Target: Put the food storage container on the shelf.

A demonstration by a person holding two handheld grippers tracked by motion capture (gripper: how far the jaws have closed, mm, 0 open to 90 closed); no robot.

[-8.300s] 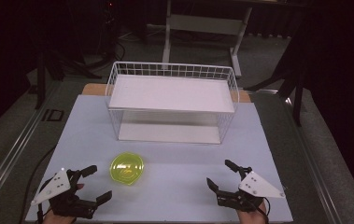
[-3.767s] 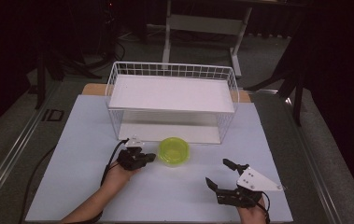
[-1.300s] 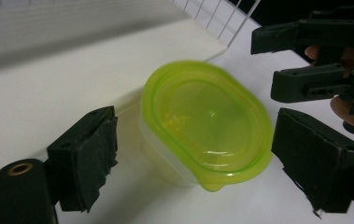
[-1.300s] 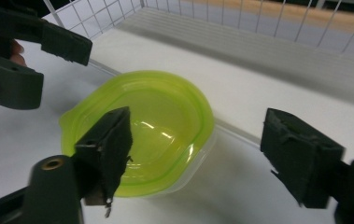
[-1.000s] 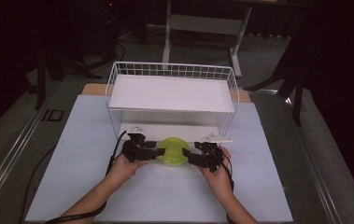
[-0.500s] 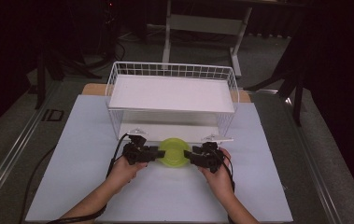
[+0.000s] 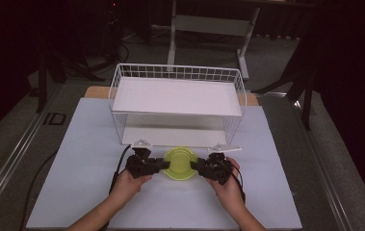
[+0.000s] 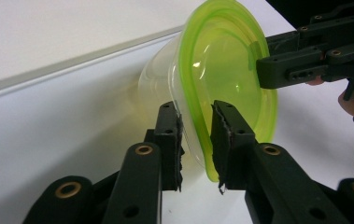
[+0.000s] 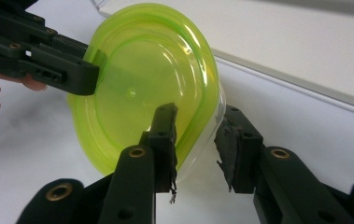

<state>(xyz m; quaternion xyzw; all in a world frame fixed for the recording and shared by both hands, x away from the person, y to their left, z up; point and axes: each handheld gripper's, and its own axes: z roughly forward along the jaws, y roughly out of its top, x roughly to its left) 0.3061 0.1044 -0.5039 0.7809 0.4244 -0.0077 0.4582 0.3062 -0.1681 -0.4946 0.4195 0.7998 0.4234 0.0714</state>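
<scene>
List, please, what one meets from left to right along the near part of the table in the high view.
left gripper → green bowl → right gripper

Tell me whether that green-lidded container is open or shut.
Shut: the green lid sits over the clear container's mouth, with both grippers at its rim.

Rack: wire, two-tier, stands at the table's far-middle edge, blocking the way straight ahead. Lower tier open toward the person. Bowl: just before the rack's front, flanked by the left gripper and right gripper, both at its rim; the lane to the lower tier is thus occupied. Free surface: left and right sides of the table beside the rack, and the near edge between and outside the forearms.
</scene>
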